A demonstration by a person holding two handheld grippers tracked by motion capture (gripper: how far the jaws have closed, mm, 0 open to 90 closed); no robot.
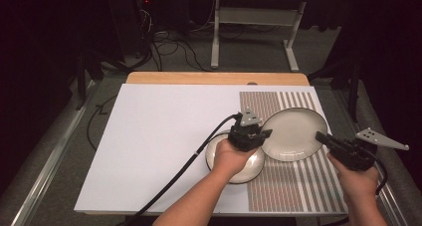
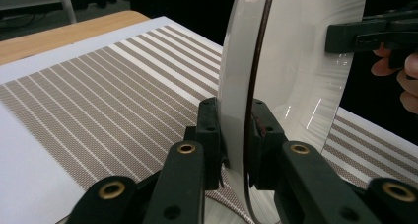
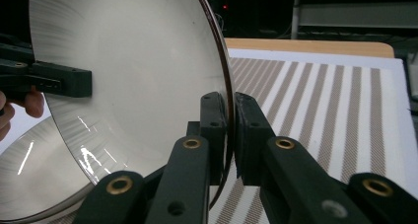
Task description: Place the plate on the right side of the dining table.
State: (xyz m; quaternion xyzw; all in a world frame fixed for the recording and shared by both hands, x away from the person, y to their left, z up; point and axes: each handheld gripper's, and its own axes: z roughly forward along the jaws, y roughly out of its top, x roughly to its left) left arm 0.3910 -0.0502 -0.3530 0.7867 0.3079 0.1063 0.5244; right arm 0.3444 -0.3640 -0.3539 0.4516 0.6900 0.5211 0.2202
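Item: large plate [image 1: 293,132], pale with a dark rim, held over the striped placemat [image 1: 303,186] and carried by both grippers at once.

Left gripper [image 1: 263,134]: jaws drawn narrow and clamped on the plate's rim on the side toward the table's middle; in the left gripper view the rim [image 2: 244,135] passes straight between the two black jaws, pads pressed on either face.

Right gripper [image 1: 321,136]: jaws likewise narrow, pinching the opposite rim, the side nearer the table's right edge; in the right gripper view the rim [image 3: 227,130] sits between the pads.

Second plate [image 1: 249,167]: smaller, lying flat, half on the placemat's left edge and half on the white table sheet [image 1: 159,146], directly under the left hand [image 1: 230,158]. The large plate's near-left edge overlaps it from above; whether the two touch cannot be told.

Open room relative to the large plate: the placemat's far strip and its near-right stripes lie bare; to the left, the white sheet is unoccupied but for the left gripper's cable [image 1: 179,171]. Beyond it runs the wooden table edge [image 1: 219,78]. To its right the placemat's border runs close to the table's right edge, just beside the right hand [image 1: 356,178].
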